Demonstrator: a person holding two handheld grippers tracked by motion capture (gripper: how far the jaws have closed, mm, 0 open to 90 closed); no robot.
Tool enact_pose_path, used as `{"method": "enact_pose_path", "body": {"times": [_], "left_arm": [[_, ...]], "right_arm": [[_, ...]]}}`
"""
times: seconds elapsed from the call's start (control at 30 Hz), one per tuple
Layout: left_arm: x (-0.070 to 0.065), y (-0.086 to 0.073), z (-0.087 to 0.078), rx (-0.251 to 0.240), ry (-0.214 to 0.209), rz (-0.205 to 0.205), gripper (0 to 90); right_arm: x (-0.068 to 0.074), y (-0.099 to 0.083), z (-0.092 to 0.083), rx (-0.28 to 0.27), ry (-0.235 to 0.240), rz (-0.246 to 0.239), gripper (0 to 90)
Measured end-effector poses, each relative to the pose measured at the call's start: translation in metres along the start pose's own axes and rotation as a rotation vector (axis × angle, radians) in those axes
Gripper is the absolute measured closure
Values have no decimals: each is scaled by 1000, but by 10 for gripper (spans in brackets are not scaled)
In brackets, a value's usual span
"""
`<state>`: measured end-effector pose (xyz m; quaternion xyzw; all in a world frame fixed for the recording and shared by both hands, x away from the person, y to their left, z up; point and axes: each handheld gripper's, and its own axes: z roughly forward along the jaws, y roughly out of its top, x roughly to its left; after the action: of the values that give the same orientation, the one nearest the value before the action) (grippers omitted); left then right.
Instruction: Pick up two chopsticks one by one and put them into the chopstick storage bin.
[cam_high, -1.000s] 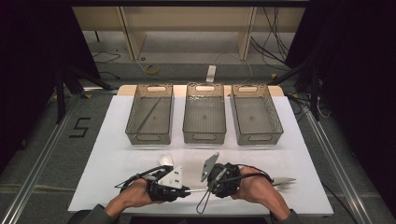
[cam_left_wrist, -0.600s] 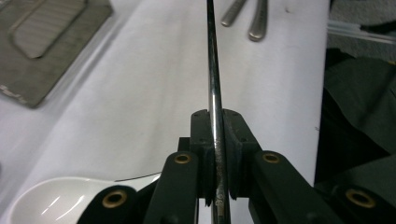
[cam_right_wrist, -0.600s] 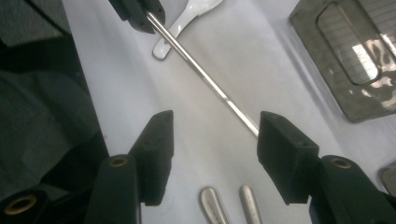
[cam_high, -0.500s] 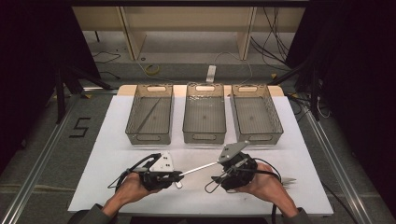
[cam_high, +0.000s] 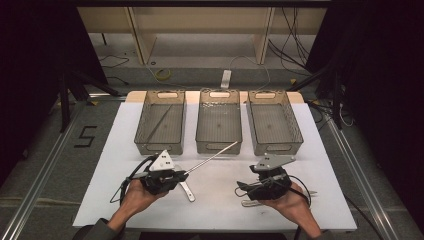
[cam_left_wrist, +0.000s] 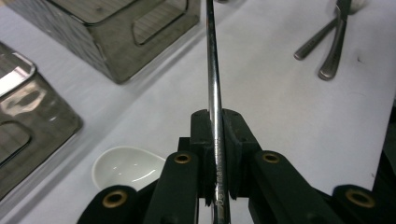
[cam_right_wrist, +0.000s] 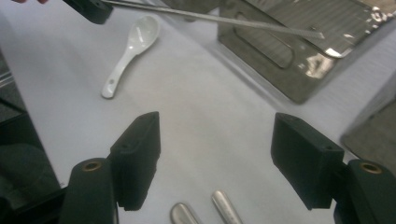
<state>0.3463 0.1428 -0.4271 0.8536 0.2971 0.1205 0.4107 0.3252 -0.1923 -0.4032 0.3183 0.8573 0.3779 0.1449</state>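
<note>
My left gripper (cam_high: 172, 176) (cam_left_wrist: 215, 126) is shut on a long thin metal rod (cam_high: 212, 157) (cam_left_wrist: 211, 56), which slants up and right toward the middle basket (cam_high: 219, 142). The rod's free end crosses the top of the right gripper view (cam_right_wrist: 224, 18), where the left gripper (cam_right_wrist: 91, 9) also shows. My right gripper (cam_high: 250, 189) (cam_right_wrist: 212, 154) stands apart at the right. Its jaws have just been opening and hold nothing. Two metal cutlery handles (cam_right_wrist: 226, 207) lie on the table under the gap. A white spoon (cam_high: 189, 192) (cam_left_wrist: 126, 165) (cam_right_wrist: 130, 51) lies beside the left gripper.
Three metal mesh baskets stand in a row at the back: left (cam_high: 161, 145), middle, right (cam_high: 274, 145). The left one holds a thin rod (cam_high: 157, 125). Metal cutlery (cam_high: 247, 203) (cam_left_wrist: 327, 42) lies by the right hand. White mat (cam_high: 220, 215) covers the table.
The right gripper has let go of the rod, opened and drawn off to the right. The left gripper has shifted up and left, keeping the rod.
</note>
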Motion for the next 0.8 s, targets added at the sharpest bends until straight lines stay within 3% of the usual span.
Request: {"method": "enact_pose_path", "body": {"times": [0.27, 0.5, 0.8], "left_arm": [[11, -1, -6, -28, 62, -82, 831], [23, -3, -12, -55, 128, -142, 831], [43, -2, -29, -131, 197, -199, 831]], "right_arm": [[-10, -21, -4, -16, -26, 78, 312], [-14, -31, -11, -71, -39, 142, 278], [-13, -37, -12, -79, -33, 160, 258]]}}
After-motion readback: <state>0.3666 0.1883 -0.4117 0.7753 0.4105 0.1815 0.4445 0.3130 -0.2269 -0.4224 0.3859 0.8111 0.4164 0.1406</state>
